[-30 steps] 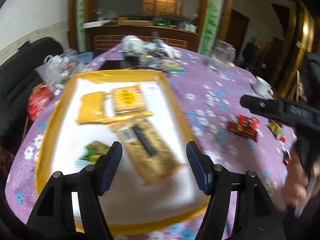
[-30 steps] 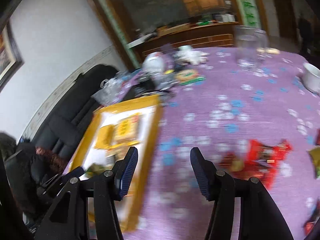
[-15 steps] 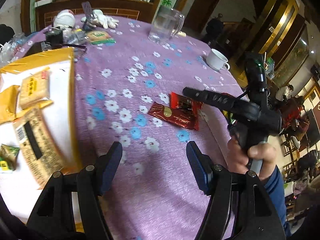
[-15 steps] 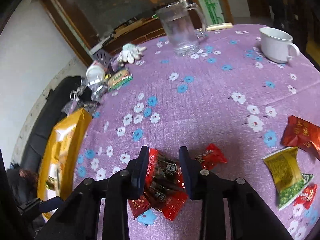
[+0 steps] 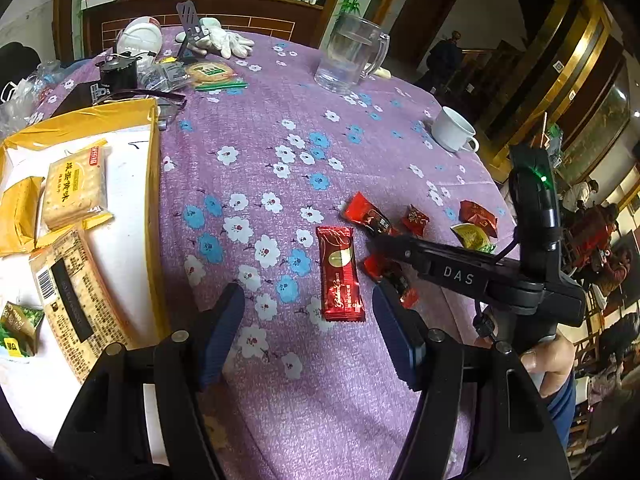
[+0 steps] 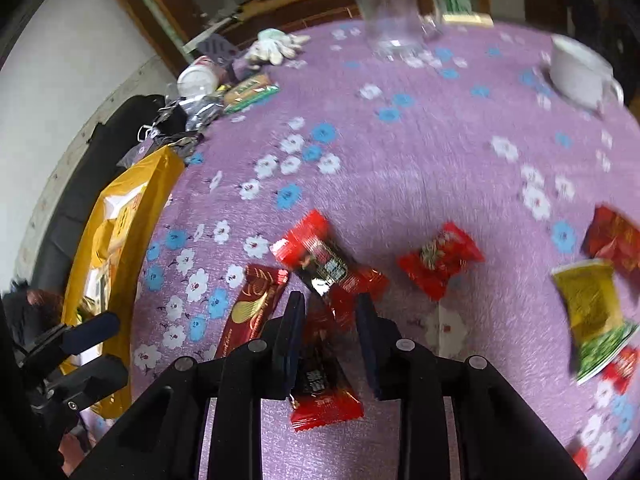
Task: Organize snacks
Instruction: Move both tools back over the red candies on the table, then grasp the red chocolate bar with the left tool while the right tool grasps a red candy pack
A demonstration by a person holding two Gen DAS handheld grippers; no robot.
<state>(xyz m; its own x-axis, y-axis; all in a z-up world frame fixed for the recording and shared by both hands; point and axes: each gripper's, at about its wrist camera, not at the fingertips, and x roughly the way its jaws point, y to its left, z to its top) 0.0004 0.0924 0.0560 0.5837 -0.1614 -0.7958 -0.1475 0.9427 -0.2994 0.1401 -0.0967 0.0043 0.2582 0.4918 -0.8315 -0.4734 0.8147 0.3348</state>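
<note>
The right hand-held gripper, having just narrowed, is clenching a red snack on the bench; the left hand-held gripper is hanging released, so traying comes next.

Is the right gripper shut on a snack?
Yes: right gripper is shut on a red snack packet, which sits between its pads.

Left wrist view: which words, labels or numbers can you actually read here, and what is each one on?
"DAS": white letters on the right gripper arm.
Gold script on the long red wafer bar: starts with "Golden", the rest too small.
Chinese characters on the cracker pack in the yellow tray: visible, not legible to me.
Barcode and fine print on the tan packet: too small.
Other red wrappers: blurred.
</note>
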